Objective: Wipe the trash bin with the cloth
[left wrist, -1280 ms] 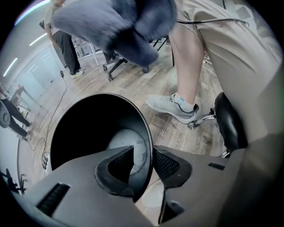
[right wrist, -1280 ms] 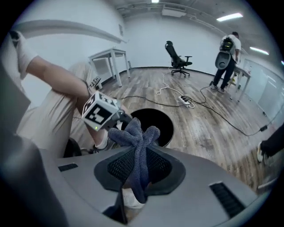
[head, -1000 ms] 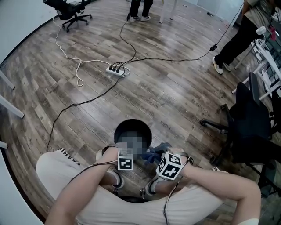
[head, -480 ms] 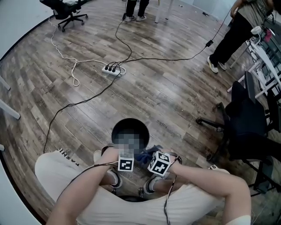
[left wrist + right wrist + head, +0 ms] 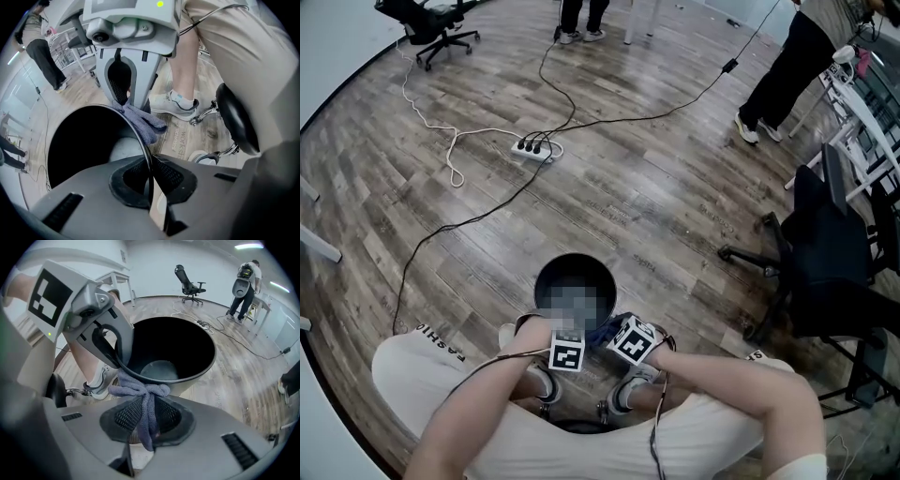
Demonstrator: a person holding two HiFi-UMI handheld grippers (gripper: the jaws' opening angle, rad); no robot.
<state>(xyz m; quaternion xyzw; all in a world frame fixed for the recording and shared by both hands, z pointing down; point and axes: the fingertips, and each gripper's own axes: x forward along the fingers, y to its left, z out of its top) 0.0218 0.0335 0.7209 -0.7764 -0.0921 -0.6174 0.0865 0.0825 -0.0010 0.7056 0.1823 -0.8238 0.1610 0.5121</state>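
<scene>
- Bin: stands upright and open on the floor, directly under both grippers and close in front of the seated person. Judged to be placed so that both grippers reach the rim without stretching.
- Left gripper: points steeply down over the near rim. Its jaws have just been closing and now stand narrow, pinching the thin rim wall between the pads. Judged purpose is to steady the bin against the wiping push.
- Right gripper: just beside the left one, at the same near stretch of rim. Its jaws are clamped on the cloth, with nothing else between them.
- Cloth: blue-grey and bunched. A wad bulges ahead of the right jaws and touches the bin's outer rim, and a tail hangs back through the pads. Judged to be held short so the wad can be pressed along the rim. Wiping looks barely begun.
- Floor lettering: to the right of the left jaws, it reads "WORK…". A smaller line beside it seems to read "activities".
- Trouser print: to the left of the grippers, it reads "FASHI…" and the rest is unclear.
- No label shows on the bin.
</scene>
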